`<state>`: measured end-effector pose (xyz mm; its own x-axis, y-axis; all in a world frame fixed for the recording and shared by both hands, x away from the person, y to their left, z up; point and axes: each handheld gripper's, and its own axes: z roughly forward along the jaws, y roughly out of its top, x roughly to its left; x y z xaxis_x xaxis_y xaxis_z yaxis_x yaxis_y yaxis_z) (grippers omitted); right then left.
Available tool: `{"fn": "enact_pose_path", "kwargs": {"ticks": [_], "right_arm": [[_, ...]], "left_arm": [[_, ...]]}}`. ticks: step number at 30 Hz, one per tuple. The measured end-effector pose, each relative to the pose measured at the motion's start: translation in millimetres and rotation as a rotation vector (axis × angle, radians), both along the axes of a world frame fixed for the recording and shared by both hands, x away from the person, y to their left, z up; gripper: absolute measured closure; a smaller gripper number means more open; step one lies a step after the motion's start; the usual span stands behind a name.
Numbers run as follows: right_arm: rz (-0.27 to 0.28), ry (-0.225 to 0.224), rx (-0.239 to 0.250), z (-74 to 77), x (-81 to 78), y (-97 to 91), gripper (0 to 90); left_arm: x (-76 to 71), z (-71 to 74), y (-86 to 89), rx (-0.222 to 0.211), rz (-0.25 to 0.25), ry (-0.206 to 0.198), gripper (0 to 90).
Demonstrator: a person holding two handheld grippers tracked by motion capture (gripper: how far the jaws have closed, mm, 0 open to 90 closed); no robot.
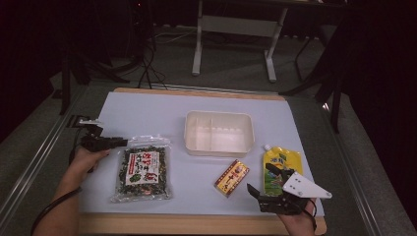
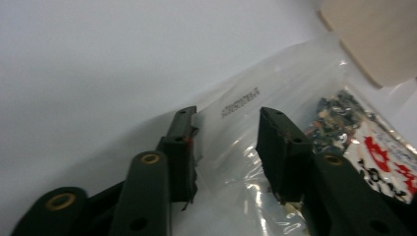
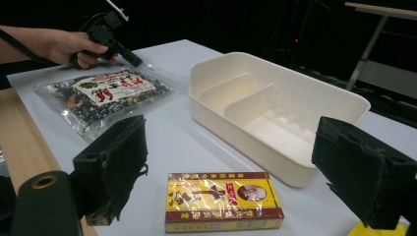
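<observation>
Left gripper (image 1: 123, 142) straddling clear top edge of snack bag (image 1: 142, 168), jaws apart, not gripping. Bag lying flat at table's (image 1: 147, 105) 8 o'clock, long axis running 12-to-6. Right gripper (image 1: 259, 180) hovering at 5 o'clock, jaws wide, empty.

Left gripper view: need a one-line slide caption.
Left gripper straddling the clear top edge of the snack bag on the white table, jaws not yet pinching.

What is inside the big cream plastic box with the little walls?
Nothing shows inside the cream plastic box: two dividers split it into compartments, and the floors that show are bare. Its near wall hides the strip of floor just behind it.
</observation>
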<state>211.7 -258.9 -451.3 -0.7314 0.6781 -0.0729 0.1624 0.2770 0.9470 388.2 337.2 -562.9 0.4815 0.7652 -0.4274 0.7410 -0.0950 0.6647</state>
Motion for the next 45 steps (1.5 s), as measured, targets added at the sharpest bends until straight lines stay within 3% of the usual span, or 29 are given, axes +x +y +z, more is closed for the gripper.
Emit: {"fn": "enact_pose_path", "kwargs": {"ticks": [8, 12, 21, 27, 35, 40, 45], "right_arm": [[-0.006, 0.003, 0.005, 0.5, 0.4, -1.3, 13.2], [-0.006, -0.001, 0.006, 1.0, 0.0, -1.4, 13.2], [-0.015, -0.007, 0.007, 1.9, 0.2, -1.5, 13.2], [-0.021, -0.027, 0.008, 4.7, -1.0, -2.6, 10.0], [-0.027, -0.034, 0.029, 6.6, -0.7, -4.9, 9.9], [-0.01, -0.084, 0.01, 7.3, 0.9, -6.5, 10.3], [0.002, -0.066, 0.01, 8.5, 0.1, -5.1, 10.2]], "left_arm": [[-3.6, 6.9, -21.2, 0.143, 0.0, -0.051, 88.9], [-7.0, 12.2, -27.4, 0.183, 0.015, -0.083, 90.0], [-16.8, 29.1, -28.7, 0.186, 0.01, -0.158, 90.0], [-19.6, 43.6, -30.0, 0.184, 0.001, -0.165, 90.0], [-31.3, 67.6, -29.7, 0.144, -0.014, -0.253, 90.0], [-37.8, 82.4, -30.2, 0.122, -0.029, -0.296, 90.0], [-44.4, 94.3, -30.0, 0.082, -0.042, -0.351, 90.0]]}}
